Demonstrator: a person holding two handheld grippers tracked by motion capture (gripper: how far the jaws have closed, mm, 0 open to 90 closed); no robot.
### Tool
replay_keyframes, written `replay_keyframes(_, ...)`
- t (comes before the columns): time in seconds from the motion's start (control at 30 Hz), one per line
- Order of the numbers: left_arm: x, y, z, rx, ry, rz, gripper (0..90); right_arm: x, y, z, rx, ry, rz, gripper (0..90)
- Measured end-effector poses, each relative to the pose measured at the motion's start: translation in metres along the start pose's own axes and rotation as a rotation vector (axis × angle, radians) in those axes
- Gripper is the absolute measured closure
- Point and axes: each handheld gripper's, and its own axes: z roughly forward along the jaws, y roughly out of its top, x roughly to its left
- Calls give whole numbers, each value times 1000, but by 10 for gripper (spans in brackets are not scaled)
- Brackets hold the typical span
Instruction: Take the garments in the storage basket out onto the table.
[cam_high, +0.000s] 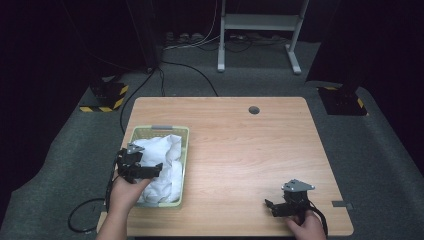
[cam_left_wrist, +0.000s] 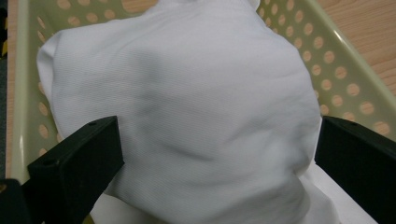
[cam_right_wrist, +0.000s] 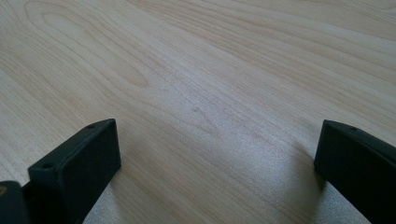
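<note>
A pale green perforated basket (cam_high: 182, 131) stands at the table's left side, with a crumpled white cloth (cam_high: 167, 160) heaped in it. My left gripper (cam_high: 150, 170) hovers over the basket's near half, jaws wide open. In the left gripper view the white cloth (cam_left_wrist: 187, 107) bulges between the jaws, and the basket wall (cam_left_wrist: 336, 60) runs along the right. My right gripper (cam_high: 272, 206) rests low over the table's front right, open, with bare wood (cam_right_wrist: 210, 93) between its jaws.
The wooden table (cam_high: 240, 145) has a round cable hole (cam_high: 254, 109) near its far edge. A cable (cam_high: 82, 215) loops on the grey floor off the front left corner. A white metal frame (cam_high: 257, 30) stands beyond the table.
</note>
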Motion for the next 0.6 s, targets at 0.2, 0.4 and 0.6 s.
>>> replay_keyframes(0.2,0,7,15,84,-12,7,9,0,0,0,0,0,0,0)
replay_keyframes(0.4,-3,8,25,138,-15,33,7,0,0,0,0,1,1,0)
replay_keyframes(0.6,-1,4,36,208,-36,38,12,0,0,0,0,1,1,0)
